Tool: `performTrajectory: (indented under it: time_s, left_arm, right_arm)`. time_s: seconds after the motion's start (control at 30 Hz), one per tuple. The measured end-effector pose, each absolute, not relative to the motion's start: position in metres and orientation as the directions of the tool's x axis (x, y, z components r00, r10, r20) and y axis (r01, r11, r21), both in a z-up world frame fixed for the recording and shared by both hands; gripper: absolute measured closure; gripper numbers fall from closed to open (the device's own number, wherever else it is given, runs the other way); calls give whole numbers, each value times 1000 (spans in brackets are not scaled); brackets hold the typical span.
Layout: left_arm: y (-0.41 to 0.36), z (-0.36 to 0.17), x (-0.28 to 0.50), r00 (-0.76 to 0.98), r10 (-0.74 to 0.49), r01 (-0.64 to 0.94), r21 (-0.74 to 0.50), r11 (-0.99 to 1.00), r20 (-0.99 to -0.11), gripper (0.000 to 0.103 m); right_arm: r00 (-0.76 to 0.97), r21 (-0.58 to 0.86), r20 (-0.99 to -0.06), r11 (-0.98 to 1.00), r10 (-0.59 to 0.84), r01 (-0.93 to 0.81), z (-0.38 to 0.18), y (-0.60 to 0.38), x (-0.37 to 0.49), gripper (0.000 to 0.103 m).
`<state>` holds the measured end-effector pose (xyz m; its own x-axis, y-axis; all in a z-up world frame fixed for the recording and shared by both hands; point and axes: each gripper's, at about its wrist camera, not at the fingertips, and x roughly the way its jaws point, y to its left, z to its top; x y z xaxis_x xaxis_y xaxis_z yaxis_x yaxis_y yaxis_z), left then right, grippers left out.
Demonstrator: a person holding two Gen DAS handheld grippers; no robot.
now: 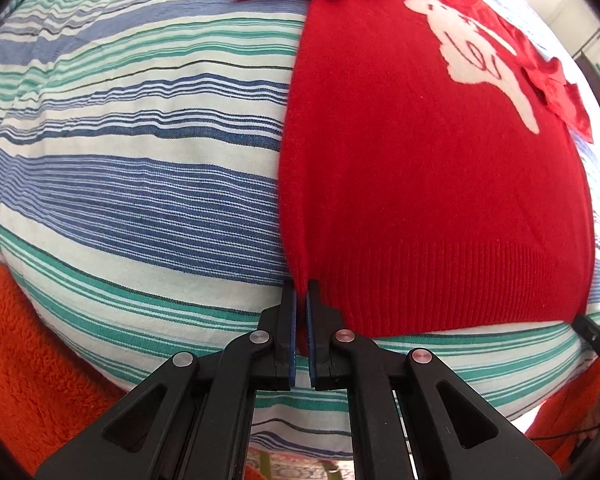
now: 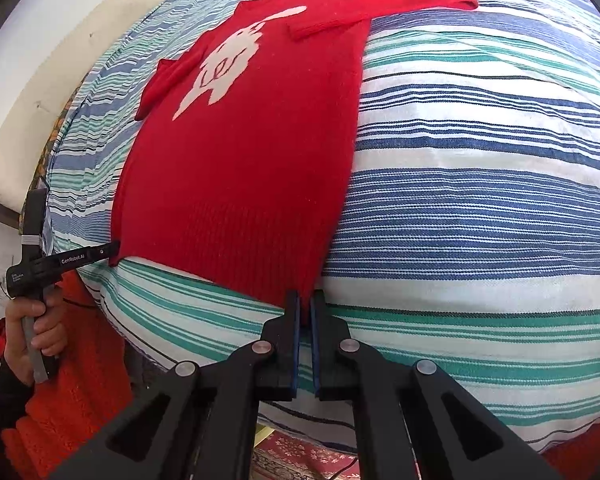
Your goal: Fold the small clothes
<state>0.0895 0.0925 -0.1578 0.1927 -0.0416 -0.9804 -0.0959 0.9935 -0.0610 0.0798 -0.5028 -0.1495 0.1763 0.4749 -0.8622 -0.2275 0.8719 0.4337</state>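
My red sweater [image 1: 440,184] lies flat and face up on the striped sheet, its ribbed hem at the near edge and its collar at the far end. A white animal figure [image 1: 476,52] sits on the chest. Both sleeves are folded in across the upper body. Each near hem corner is pinched and slightly lifted.

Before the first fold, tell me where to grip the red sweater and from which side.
Grip the red sweater at the two corners of its ribbed hem, coming in from the near edge of the striped bedding. The hem lies flat and nearest, and the left gripper and right gripper are already shut on those corners.
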Motion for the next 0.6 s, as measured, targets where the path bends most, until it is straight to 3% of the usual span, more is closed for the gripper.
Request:
performTrajectory:
  time_s: [0.27,0.37,0.43,0.47,0.6]
  left_arm:
    - [78,-154,85,218,13,-53,2,999,-976,95]
    - [72,-149,81,233,58,-38,50,998,-971,75]
    - [70,-143,78,237,80,-37,73,997,-968,41]
    - [70,-139,74,236,86,-42,78,996,-968,34]
    - [81,-125,58,226,48,-99,27,995,-973,31]
  right_arm:
    - [187,408,-869,878,458,-250,-149,-501,79,98]
    - [195,396,-871,880,451,-263,-147,-499,79,98]
    - [198,387,-872,878,448,-282,-144,-496,77,92]
    - [201,382,-872,877,446,-290,-143,-495,76,91]
    - [220,362,-875,886,430,-291,-133,-501,72,81]
